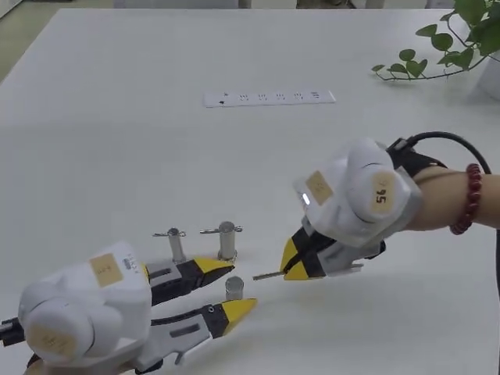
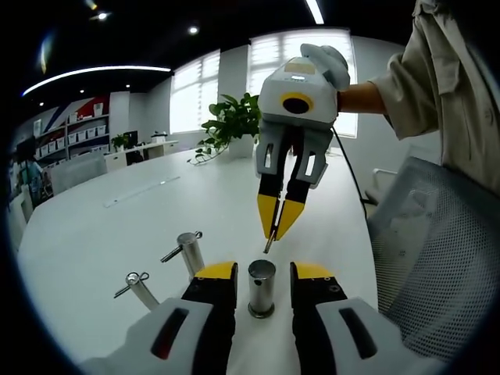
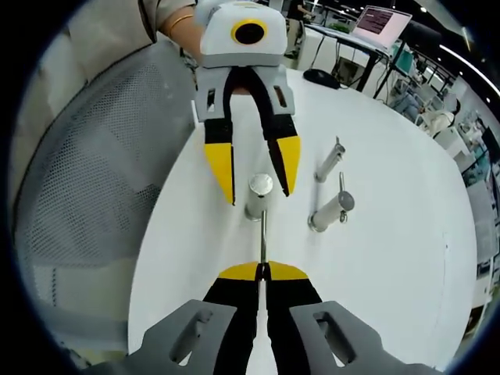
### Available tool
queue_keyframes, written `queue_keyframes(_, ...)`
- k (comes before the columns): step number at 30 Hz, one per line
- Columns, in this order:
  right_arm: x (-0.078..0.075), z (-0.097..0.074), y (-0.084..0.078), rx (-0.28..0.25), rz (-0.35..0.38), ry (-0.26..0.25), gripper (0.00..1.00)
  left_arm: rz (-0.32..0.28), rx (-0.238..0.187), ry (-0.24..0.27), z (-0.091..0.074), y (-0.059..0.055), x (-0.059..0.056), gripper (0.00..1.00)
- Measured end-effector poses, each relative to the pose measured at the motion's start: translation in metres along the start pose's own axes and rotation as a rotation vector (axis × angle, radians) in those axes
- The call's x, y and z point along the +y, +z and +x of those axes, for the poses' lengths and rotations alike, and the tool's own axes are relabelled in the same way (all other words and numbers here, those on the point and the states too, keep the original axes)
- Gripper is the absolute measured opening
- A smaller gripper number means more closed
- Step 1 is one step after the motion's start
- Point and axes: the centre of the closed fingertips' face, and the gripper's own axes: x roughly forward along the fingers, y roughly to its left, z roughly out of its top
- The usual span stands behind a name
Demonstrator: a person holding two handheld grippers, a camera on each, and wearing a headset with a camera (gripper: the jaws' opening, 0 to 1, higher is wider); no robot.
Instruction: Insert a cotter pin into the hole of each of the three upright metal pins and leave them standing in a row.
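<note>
Cotter pin: pinched at its rear end by the right gripper, with its straight leg aimed at the third metal pin and its tip just short of that pin's side.
Right gripper: held low over the white table, jaws pressed together on the cotter pin.
Third metal pin: upright on the table, nearest the person, between the left gripper's jaws. No cotter pin goes through it, and I can't make out its hole from here.
Left gripper: jaws spread, one on each side of the third metal pin, with a sliver of gap on both sides, so it brackets the pin rather than grips it.
Left finished pin: upright, with a cotter pin through its top.
Right finished pin: upright just beside it, also fitted with a cotter pin.
Progress: two of three look done and the last insertion is left. The third metal pin stands in front of the other two rather than in line, so it may need shifting into the row.
Far side: a power strip and a leafy plant, well apart from the work.
</note>
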Motion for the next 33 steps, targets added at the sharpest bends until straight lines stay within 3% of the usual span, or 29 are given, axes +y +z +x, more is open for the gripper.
queue_keyframes(22, 0.001, 0.01, 0.011, -0.025, -0.032, 0.028, 0.02, -0.017, 0.019, -0.003, -0.001, -0.009, 0.001, 0.12)
queue_keyframes(33, 0.004, 0.011, 0.011, -0.014, -0.056, 0.04, 0.02, -0.009, 0.018, -0.008, 0.0, -0.009, 0.0, 0.12)
